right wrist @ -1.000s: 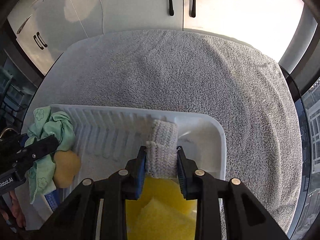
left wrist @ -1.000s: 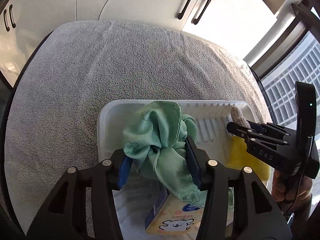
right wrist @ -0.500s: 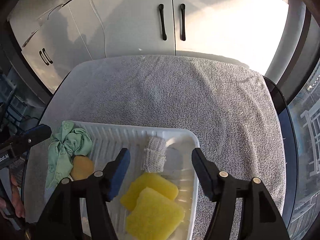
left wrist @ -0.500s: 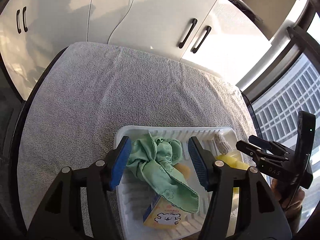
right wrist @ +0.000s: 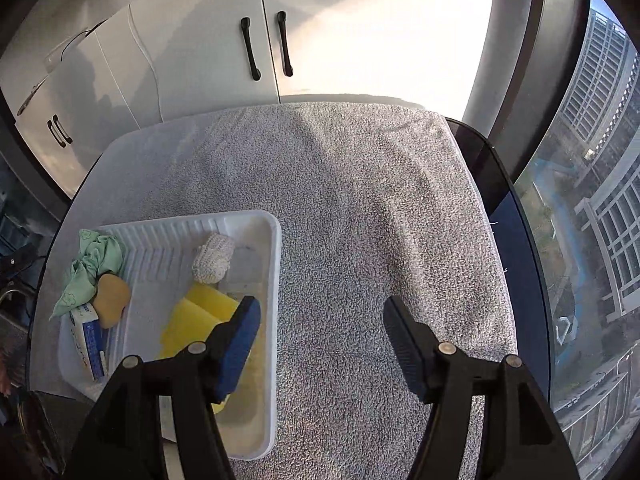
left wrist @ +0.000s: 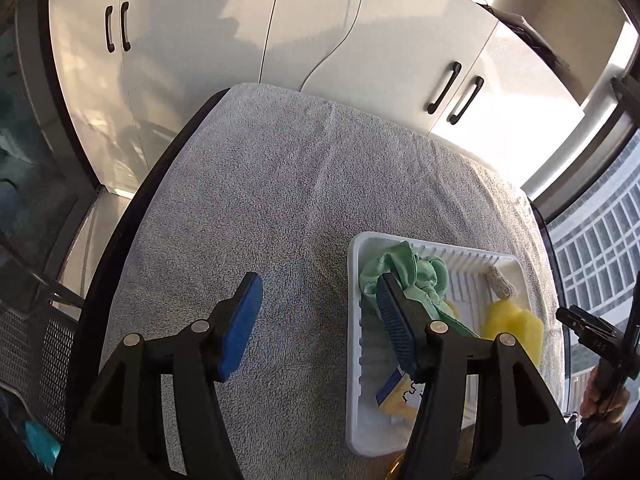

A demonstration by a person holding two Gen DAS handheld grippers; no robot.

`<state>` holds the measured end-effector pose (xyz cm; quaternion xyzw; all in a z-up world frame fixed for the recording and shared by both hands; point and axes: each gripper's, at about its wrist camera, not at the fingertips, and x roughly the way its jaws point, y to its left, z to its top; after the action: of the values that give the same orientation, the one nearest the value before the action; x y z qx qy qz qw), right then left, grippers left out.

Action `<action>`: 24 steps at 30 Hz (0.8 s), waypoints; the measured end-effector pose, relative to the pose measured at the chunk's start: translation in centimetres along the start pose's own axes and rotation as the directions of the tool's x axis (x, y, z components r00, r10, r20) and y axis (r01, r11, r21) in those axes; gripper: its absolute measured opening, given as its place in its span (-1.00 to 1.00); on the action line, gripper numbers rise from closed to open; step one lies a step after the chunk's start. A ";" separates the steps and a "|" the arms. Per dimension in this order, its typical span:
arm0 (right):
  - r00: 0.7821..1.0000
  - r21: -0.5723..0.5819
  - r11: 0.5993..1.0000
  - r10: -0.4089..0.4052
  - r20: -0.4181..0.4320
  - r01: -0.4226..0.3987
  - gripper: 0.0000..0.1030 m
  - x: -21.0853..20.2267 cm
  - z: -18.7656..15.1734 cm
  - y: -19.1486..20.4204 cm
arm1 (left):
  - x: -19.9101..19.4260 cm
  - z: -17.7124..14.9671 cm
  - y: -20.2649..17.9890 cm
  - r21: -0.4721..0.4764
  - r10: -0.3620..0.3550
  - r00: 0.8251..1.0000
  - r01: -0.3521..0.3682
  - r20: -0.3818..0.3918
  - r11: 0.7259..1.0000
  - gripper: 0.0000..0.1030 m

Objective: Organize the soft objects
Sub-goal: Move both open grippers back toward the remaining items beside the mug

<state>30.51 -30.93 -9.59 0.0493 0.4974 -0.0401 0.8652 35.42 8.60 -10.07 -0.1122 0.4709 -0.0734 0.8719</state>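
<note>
Both grippers are spread wide with nothing in them. The left gripper [left wrist: 318,326] fills the bottom of its frame, with its blue pads over the grey terry towel [left wrist: 280,208] that covers the table; its right pad overlaps the left edge of the white ribbed plastic tray [left wrist: 354,360]. The right gripper [right wrist: 322,340] sits low in its own view, just right of the same tray.

Everything soft is in the tray: the crumpled mint-green cloth with flower prints [right wrist: 94,266] at the left end, a small tan sponge [right wrist: 112,294] and a little blue-and-white tissue pack [right wrist: 90,340] right below it, a rolled beige knitted cloth [right wrist: 212,260] mid-tray, and two yellow sponges [right wrist: 200,320] lower down. White cabinets with black handles [right wrist: 268,46] fill the top.
</note>
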 end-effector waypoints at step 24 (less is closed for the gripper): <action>0.997 0.097 0.992 -0.077 0.010 0.076 0.39 -6.2 -14.1 -6.1 | -6.1 -13.5 5.5 0.112 0.128 0.991 -0.132 0.035 0.985 0.12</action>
<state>14.59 -35.13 -11.51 0.0715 0.4903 -0.0975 0.8631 20.86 13.60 -13.79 -0.0322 0.4600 -0.0415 0.8864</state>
